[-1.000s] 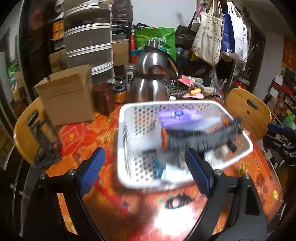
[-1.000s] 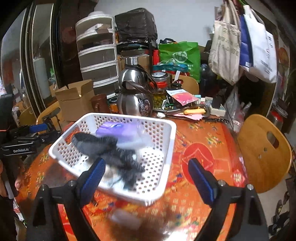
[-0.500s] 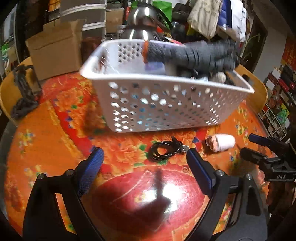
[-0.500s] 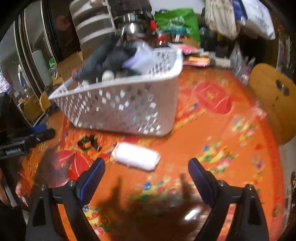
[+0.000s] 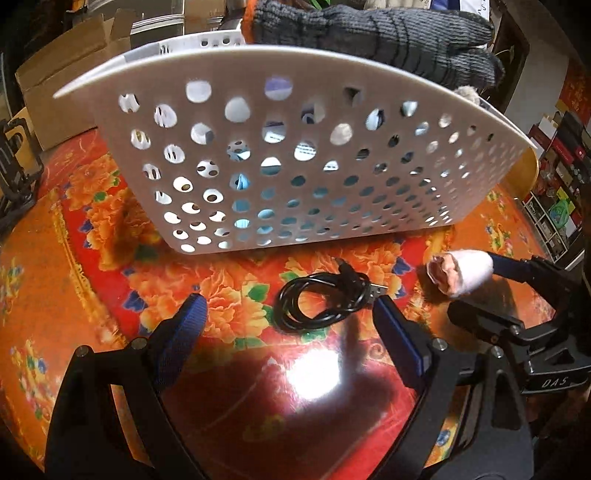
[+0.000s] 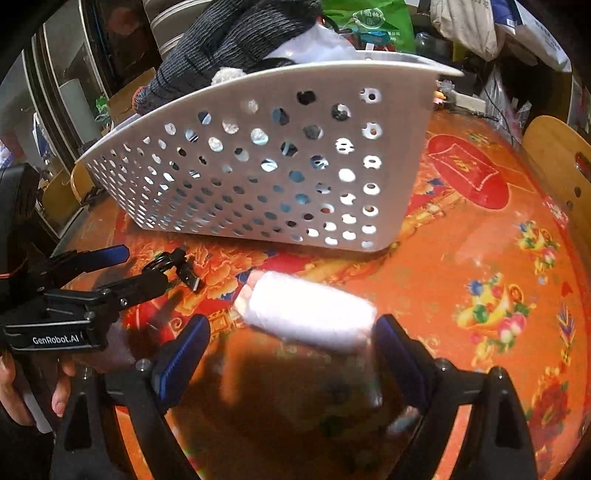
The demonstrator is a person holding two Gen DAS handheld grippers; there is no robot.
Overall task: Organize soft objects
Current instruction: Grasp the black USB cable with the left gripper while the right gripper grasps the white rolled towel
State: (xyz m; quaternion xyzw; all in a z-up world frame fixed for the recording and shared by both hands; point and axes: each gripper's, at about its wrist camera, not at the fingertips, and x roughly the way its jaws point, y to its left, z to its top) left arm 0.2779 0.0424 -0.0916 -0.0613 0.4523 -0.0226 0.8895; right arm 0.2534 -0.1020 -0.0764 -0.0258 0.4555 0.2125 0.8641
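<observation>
We find both grippers lowered toward the surface [image 5: 92, 266] in front of the white perforated basket [image 5: 295, 155], which stands on the floral cloth and already holds soft goods: a grey knitted glove [image 5: 373, 33] rides above its rim, and other items show only as patches of colour through the holes. Two things lie outside the basket, just before its near wall. A coiled black cable [image 5: 325, 299] lies between the blue pads of the left gripper [image 5: 288, 332], whose jaws stand spread wide, with neither pad pressing on the cable as far as we can see. A rolled white cloth [image 6: 310, 317], pink at one end, lies between the pads of the right gripper [image 6: 291, 350]; those jaws are likewise spread, the far end of the roll is close to the right-hand pad, and the blur does not let us say whether it touches. We judge the step in hand to be the approach for a pick-up, with nothing yet gripped. The next move, in our judgement, calls for the right jaws to close across the roll and lift it over the rim. The cable is thin and flat on the surface, so a low, centred closure would be needed. Whether it belongs in the basket we cannot tell.
</observation>
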